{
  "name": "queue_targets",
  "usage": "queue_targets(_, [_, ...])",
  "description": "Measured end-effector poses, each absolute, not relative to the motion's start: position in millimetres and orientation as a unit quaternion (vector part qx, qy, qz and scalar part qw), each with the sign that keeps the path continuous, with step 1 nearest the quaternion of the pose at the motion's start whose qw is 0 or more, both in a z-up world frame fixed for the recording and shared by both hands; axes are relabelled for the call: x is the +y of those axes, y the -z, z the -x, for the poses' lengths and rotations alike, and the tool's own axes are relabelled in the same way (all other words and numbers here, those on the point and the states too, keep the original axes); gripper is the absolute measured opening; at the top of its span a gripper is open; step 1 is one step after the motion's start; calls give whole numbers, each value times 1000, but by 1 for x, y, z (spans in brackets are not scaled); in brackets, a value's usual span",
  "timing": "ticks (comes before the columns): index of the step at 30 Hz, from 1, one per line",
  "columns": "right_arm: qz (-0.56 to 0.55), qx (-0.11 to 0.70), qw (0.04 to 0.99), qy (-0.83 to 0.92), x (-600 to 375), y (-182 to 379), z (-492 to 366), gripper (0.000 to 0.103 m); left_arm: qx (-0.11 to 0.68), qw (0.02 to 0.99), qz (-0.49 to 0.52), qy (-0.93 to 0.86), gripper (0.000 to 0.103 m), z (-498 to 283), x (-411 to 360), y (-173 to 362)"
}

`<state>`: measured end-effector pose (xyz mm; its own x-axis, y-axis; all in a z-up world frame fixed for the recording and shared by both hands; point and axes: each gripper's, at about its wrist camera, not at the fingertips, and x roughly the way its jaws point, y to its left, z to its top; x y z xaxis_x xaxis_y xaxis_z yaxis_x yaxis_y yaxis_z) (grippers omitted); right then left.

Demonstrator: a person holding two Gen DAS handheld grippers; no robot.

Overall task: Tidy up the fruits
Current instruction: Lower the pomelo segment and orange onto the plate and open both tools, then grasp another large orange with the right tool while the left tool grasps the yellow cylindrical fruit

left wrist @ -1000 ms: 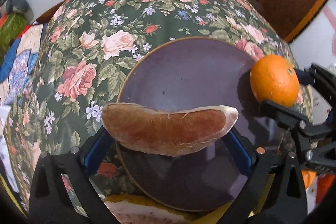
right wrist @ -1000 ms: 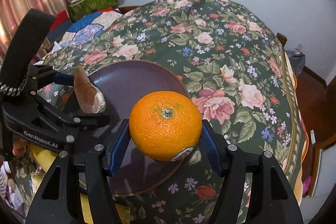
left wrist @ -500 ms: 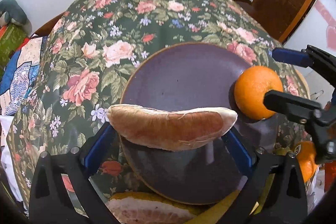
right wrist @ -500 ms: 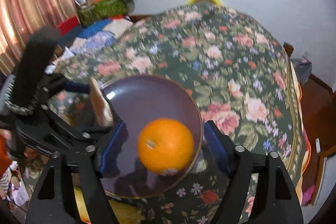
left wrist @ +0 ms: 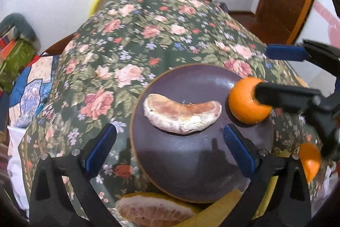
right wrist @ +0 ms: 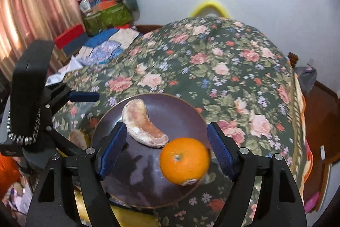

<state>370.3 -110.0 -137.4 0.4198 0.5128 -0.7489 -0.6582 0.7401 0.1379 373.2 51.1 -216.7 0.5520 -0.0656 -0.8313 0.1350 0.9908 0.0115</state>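
A dark purple plate (left wrist: 191,165) (right wrist: 138,180) sits on the floral tablecloth (left wrist: 127,56). A peeled pomelo segment (left wrist: 182,118) (right wrist: 142,124) lies flat on the plate. An orange (left wrist: 246,103) (right wrist: 183,161) rests on the plate near its right rim. My left gripper (left wrist: 170,148) hangs open above the plate's near side, its pads clear of the segment. My right gripper (right wrist: 166,152) is open too, with the orange loose between its pads and touching neither. One blue pad (left wrist: 284,53) of the right gripper shows beyond the orange in the left wrist view.
A second orange (left wrist: 309,161) lies off the plate at the right. A peeled pomelo chunk (left wrist: 153,210) on yellow peel sits by the table's near edge. A yellow chair back (right wrist: 209,6) stands behind the table. Bags and blankets (right wrist: 106,16) pile up at the left.
The left gripper has opened and the pomelo segment now lies on the plate. The right gripper let go of the orange, which rests on the plate. Both grippers have risen.
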Motion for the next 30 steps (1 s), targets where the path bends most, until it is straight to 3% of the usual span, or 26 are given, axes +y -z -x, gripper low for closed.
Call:
queue_targets(18, [49, 347, 894, -277, -170, 97, -290, 79, 319, 948, 10, 7, 102, -257, 61, 115])
queue_targets(30, [65, 348, 904, -240, -189, 116, -231, 84, 335, 941, 36, 18, 102, -202, 48, 129])
